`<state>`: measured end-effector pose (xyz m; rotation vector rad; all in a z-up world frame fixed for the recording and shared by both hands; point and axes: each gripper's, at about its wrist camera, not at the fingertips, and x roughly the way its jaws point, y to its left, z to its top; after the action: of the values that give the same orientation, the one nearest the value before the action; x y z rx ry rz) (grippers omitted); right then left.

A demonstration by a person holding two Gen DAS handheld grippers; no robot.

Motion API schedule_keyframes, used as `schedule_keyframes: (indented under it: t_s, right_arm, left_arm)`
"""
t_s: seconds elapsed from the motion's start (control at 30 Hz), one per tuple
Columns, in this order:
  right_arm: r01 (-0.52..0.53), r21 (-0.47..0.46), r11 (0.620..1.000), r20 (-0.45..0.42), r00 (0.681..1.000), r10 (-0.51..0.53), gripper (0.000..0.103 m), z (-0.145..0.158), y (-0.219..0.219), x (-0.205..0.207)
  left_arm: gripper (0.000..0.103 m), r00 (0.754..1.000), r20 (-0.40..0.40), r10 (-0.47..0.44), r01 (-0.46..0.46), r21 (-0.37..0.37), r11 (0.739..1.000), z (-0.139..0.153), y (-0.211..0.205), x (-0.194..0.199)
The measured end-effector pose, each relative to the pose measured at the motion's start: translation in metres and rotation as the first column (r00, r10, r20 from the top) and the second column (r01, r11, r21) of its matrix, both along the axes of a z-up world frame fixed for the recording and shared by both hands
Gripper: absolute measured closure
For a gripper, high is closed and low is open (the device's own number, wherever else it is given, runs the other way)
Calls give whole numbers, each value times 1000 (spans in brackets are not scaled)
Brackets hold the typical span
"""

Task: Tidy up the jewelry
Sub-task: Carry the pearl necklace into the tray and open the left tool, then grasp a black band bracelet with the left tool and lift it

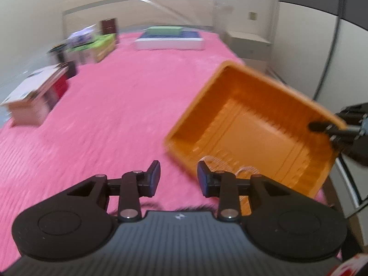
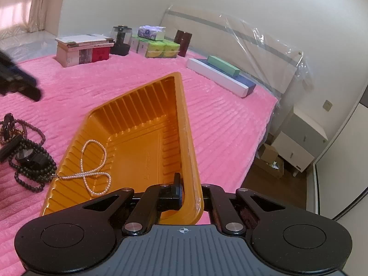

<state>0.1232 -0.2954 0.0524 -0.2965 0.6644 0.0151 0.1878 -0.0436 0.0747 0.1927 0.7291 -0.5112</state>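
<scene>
An orange plastic tray (image 2: 142,119) is tilted above the pink blanket. My right gripper (image 2: 189,188) is shut on its near right wall, one finger inside and one outside. A pearl necklace (image 2: 94,168) lies looped on the tray's left slope, its end hanging over the rim. Several dark bead strands (image 2: 30,158) lie in a heap on the blanket left of the tray. In the left wrist view my left gripper (image 1: 178,174) is open with nothing between its fingers, just left of the tray (image 1: 253,119). The pearl necklace (image 1: 220,159) shows blurred beside it, and the right gripper (image 1: 322,126) holds the tray's far corner.
At the head of the bed (image 2: 230,119) stand a stack of books and boxes (image 2: 82,50), a dark appliance (image 2: 120,40), green tissue boxes (image 2: 161,48), a dark jar (image 2: 182,42) and a long white box (image 2: 220,77). The bed's right edge drops to a floor with a nightstand (image 2: 299,142).
</scene>
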Motion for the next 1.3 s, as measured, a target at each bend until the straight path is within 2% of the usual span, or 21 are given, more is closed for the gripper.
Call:
schedule_keyframes:
  t_s: [0.27, 0.4, 0.63, 0.83, 1.1, 1.3]
  right_arm:
    - [3, -1, 1000, -1, 1000, -3, 99, -1, 1, -2]
    - [5, -1, 1000, -1, 1000, -5, 99, -1, 1, -3]
    - [7, -1, 1000, -2, 1000, -7, 99, -1, 1, -4]
    - [11, -4, 1000, -6, 1000, -11, 99, -1, 1, -3]
    - [17, -5, 1000, -9, 1000, -17, 99, -3, 0, -1]
    - [21, -3, 1000, -11, 1000, -21, 99, -5, -1, -2]
  left_arm:
    - [71, 993, 13, 119, -120, 67, 990, -34, 54, -33]
    - [71, 982, -11, 188, -187, 62, 980, -55, 68, -50]
    - [72, 969, -25, 246, -245, 24, 969, -89, 63, -59]
    - [78, 959, -46, 279, -279, 18, 960, -111, 51, -51]
    - [84, 948, -40, 315, -314, 15, 949, -114, 50, -49]
    - [84, 939, -69, 336, -339, -37, 940, -105, 60, -66]
